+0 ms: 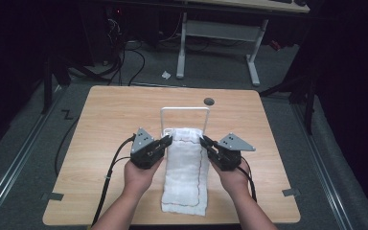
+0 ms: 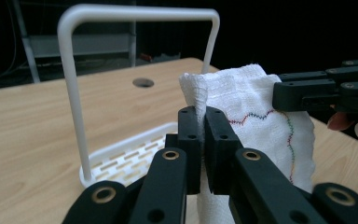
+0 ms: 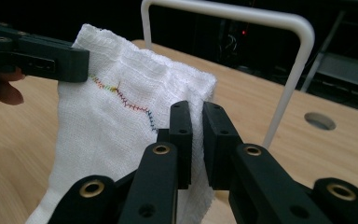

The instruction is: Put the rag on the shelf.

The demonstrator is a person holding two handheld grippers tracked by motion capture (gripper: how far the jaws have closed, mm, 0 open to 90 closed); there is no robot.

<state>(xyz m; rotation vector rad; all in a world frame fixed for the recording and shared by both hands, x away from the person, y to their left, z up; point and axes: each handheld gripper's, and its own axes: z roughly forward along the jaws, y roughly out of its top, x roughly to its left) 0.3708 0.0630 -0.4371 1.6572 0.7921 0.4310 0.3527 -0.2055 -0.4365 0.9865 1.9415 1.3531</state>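
Wooden table (image 1: 110,115) amid a dark, seemingly cluttered room.

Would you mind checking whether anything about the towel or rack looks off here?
Nothing stands out. The white towel hangs evenly, its top corners pinched by the left gripper and the right gripper, in front of the upright rack on the table.

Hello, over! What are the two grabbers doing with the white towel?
Left gripper shut on towel corner. Right gripper shut on the other corner. Far end lifted, near end on table. White rack just behind.
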